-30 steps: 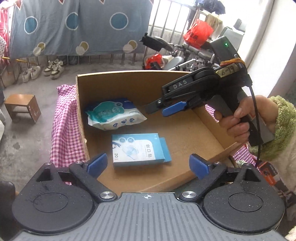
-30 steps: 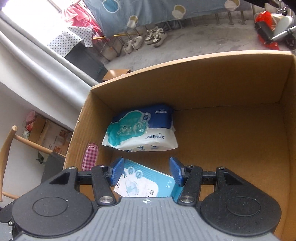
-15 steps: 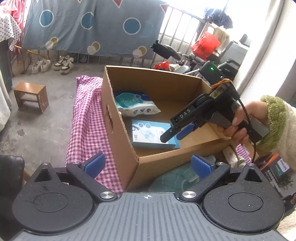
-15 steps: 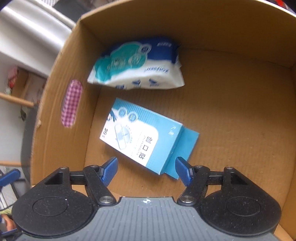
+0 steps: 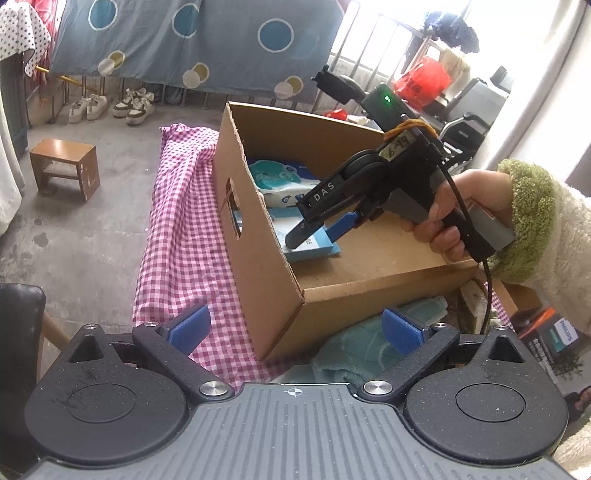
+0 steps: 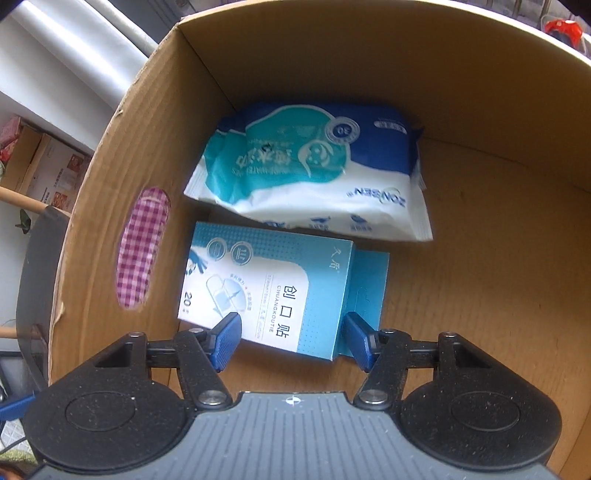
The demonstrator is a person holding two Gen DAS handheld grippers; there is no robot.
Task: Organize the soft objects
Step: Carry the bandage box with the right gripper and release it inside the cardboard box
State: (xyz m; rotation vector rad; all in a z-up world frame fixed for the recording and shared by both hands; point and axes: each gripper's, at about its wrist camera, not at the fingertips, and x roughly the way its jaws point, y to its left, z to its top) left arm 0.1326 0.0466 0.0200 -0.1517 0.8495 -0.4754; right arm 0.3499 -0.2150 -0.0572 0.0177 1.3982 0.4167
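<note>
Cardboard box [image 6: 480,92]: corrugated, open-topped, oval handle slot in one wall.
Wipes pack [image 6: 314,177]: soft crinkled plastic, teal-blue-white, against the box's far wall.
Plaster carton [image 6: 269,291]: flat rectangular, light blue, on the box floor just beside the pack.
Right gripper [image 6: 291,338]: jaws just narrowing, apart over the carton, gripping nothing.
Left gripper [image 5: 295,326]: spread wide, empty, outside the box's near corner.

daylight pours in from the window [image 5: 491,33] at the upper right of the left wrist view, blown out to white. the cardboard box [image 6: 480,110] interior is evenly lit, with soft shadows under the wipes pack [image 6: 314,177]. both views are sharp at centre, and the fisheye bends straight edges towards the rims.
</note>
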